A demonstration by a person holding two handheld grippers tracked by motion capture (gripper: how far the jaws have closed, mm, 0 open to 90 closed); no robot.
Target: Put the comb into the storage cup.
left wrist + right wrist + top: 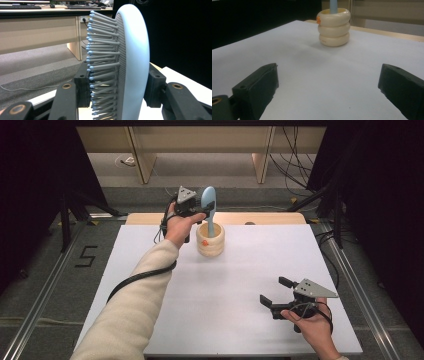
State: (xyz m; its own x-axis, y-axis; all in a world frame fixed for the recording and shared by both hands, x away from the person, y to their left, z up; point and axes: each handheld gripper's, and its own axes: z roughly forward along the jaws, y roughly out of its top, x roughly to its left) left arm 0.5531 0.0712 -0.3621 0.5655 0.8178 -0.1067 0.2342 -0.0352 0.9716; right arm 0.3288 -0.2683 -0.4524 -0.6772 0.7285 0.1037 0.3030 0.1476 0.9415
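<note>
Left gripper (205, 209) – jaws clenched on the head of the pale blue hairbrush (130, 65), which stands upright with its handle in the cream ringed holder (210, 240) at the far bench (240, 280) edge. Right gripper (276, 291) – jaws released, holding nothing, near the front right.

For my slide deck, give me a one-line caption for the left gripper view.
Left claw clamped on the head of a pale blue hairbrush, bristles facing left.
</note>
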